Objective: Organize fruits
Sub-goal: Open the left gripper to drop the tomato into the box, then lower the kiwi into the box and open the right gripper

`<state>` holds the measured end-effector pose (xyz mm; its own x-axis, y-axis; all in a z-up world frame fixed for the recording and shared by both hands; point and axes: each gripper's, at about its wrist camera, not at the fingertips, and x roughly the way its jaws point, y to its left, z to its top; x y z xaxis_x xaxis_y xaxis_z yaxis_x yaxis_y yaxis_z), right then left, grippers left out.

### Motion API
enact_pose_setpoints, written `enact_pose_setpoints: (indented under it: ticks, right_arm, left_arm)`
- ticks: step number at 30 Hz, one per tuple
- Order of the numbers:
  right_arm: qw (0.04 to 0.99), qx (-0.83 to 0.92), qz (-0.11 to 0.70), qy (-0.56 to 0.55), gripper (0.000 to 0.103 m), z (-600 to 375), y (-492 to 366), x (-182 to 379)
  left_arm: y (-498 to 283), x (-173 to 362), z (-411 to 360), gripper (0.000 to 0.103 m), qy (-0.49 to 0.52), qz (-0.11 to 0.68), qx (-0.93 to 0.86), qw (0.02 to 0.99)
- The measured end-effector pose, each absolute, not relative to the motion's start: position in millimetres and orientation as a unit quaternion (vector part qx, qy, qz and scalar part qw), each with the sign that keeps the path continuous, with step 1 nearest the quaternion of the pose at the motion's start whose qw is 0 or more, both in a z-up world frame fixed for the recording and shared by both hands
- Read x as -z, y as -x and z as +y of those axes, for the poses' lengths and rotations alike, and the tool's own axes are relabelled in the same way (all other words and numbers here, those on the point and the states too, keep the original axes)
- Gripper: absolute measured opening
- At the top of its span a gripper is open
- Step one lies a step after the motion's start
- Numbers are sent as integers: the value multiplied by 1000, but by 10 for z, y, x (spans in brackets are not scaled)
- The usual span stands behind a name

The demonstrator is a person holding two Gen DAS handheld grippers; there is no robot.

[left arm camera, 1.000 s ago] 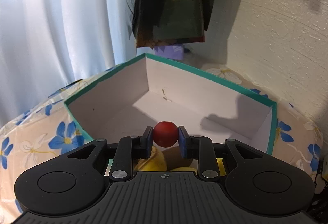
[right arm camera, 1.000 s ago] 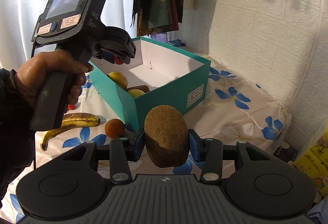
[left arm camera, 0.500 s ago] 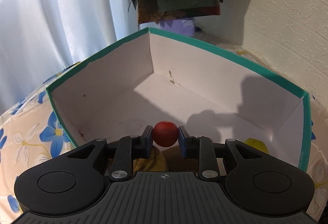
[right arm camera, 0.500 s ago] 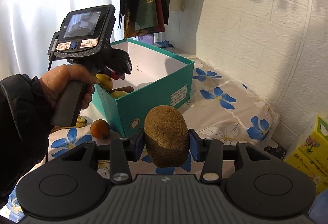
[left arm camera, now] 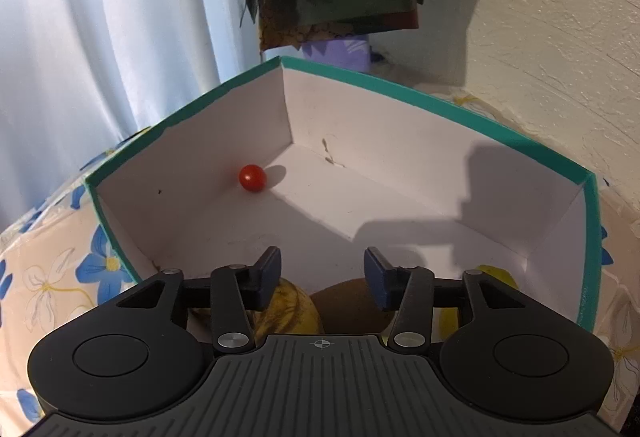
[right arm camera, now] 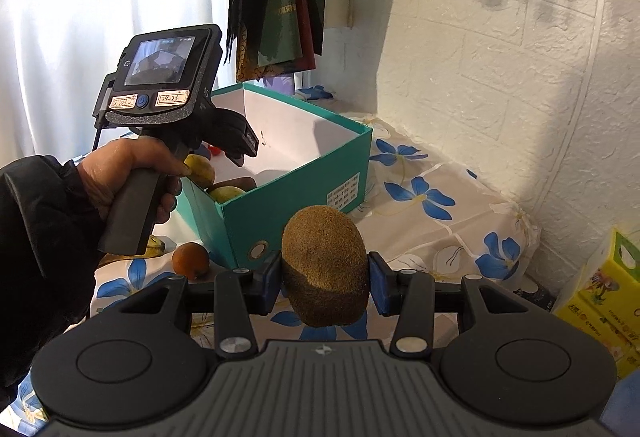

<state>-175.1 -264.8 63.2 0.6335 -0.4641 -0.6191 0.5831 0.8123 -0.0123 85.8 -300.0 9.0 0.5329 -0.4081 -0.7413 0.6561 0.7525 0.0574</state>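
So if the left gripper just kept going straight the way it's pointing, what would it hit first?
Probably the white floor of the teal box. The left gripper has just been opening, with nothing between its jaws. The cherry tomato lies off to the left, though depth is uncertain.

The left claw's handle unit (right arm camera: pixel 160 85) bears a handwritten sticker reading "29-23".

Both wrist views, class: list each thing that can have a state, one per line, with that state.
Teal cardboard box: open-topped, fruit inside.
Small red tomato: loose on the box floor, near the far corner.
Left gripper: jaws just opened, nothing between them.
Right gripper: shut on the brown fuzzy kiwi.
Small orange fruit: lying on the floral cloth, outside the box.
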Motion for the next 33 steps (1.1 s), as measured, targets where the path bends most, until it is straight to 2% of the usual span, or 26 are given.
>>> enact_pose_setpoints:
  ticks: [1,2,4,9,16,19,26,33]
  right_arm:
    - [899,291,313,-95,44,-2652,1749,-634]
    - [899,292,313,-95,44,-2656,1745,-644]
    - [900,293,309,-95,44,-2659,1743,-659]
    - [902,296,302,-93,44,-2676,1721,-690]
    - [912,284,285,-82,44,-2713,1566,-763]
    - [916,277,279,-76,44,-2770,1437,-786]
    - [925,251,276,-69,44,-2848,1049,-725]
    - [932,231,273,-54,44,-2914,581,-657]
  left_arm:
    - [-824,-105,-2988,60,-169,367,313,860]
    - [-775,-128,-2969,73,-172,360,310,863]
    - [-688,-183,-2884,82,-164,348,308,870]
    - [-457,-388,-2604,82,-153,318,303,885]
    - [-139,-693,-1991,87,-118,302,297,898]
    - [-17,-722,-1721,92,-125,294,277,906]
    - [-24,-592,-1222,92,-108,347,227,904]
    - [-18,-560,-897,92,-103,359,185,909]
